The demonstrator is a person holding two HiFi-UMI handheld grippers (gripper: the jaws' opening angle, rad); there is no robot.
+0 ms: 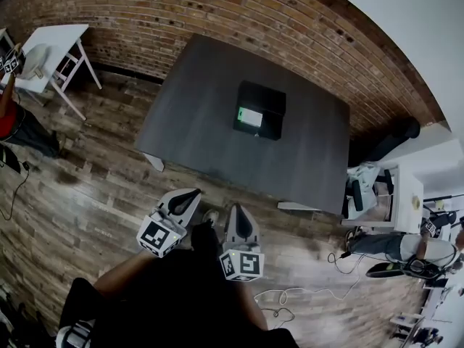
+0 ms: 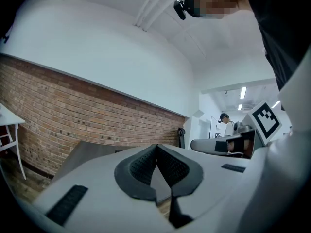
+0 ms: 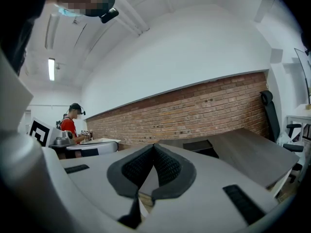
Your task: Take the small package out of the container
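A black open container [image 1: 273, 97] stands near the middle of the dark grey table [image 1: 196, 122]. Inside it lies a small package [image 1: 250, 116] with a green and white face. Both grippers hover over the wooden floor, short of the table's near edge and close to my body. My left gripper [image 1: 190, 194] is shut, its pads meeting at the tip with nothing between them [image 2: 156, 145]. My right gripper [image 1: 235, 210] is shut too and holds nothing [image 3: 153, 145]. In the right gripper view the container [image 3: 197, 147] sits ahead on the table [image 3: 252, 154].
A brick wall [image 1: 217, 20] runs behind the table. A white table [image 1: 54, 38] and a person in red [image 1: 7, 114] are at the far left. A cluttered white desk [image 1: 388, 194] and a black chair [image 1: 395, 135] stand right. Cables [image 1: 304, 296] lie on the floor.
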